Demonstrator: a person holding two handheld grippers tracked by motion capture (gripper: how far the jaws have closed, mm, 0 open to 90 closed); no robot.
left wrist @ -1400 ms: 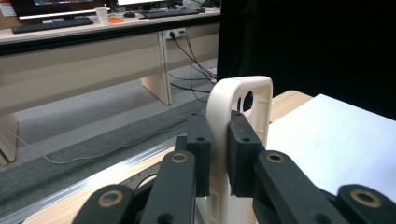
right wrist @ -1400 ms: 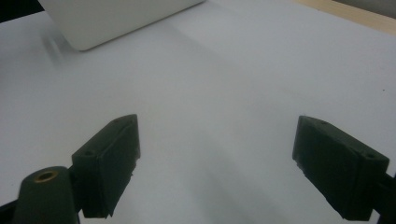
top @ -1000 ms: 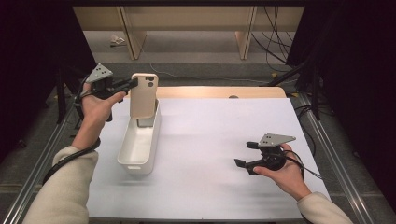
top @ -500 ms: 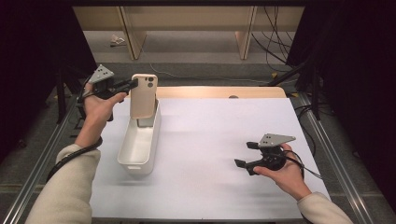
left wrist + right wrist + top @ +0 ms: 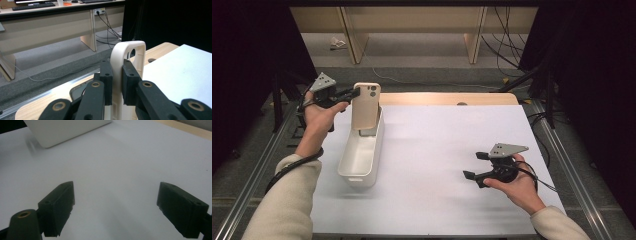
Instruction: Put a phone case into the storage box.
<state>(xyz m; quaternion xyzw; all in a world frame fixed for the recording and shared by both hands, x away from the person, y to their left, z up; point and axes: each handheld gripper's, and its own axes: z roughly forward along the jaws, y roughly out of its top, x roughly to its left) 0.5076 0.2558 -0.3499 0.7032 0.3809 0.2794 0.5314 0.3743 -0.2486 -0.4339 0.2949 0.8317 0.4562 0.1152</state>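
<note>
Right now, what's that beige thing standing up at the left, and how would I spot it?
Start at the white sheet covering the table, then find the long white tub near its left edge. At the tub's far end a beige phone case stands upright, pinched by the left claw. Its camera cutout near the top sets it apart.

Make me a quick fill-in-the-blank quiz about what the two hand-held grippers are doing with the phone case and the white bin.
1. The left hand-held gripper is shut on the beige ____.
2. The phone case stands upright over the far end of the white ____.
3. The right hand-held gripper has its jaws ____, with nothing between them.
4. The bin sits on a ____ table cover.

Missing words: phone case; bin; open; white
</note>
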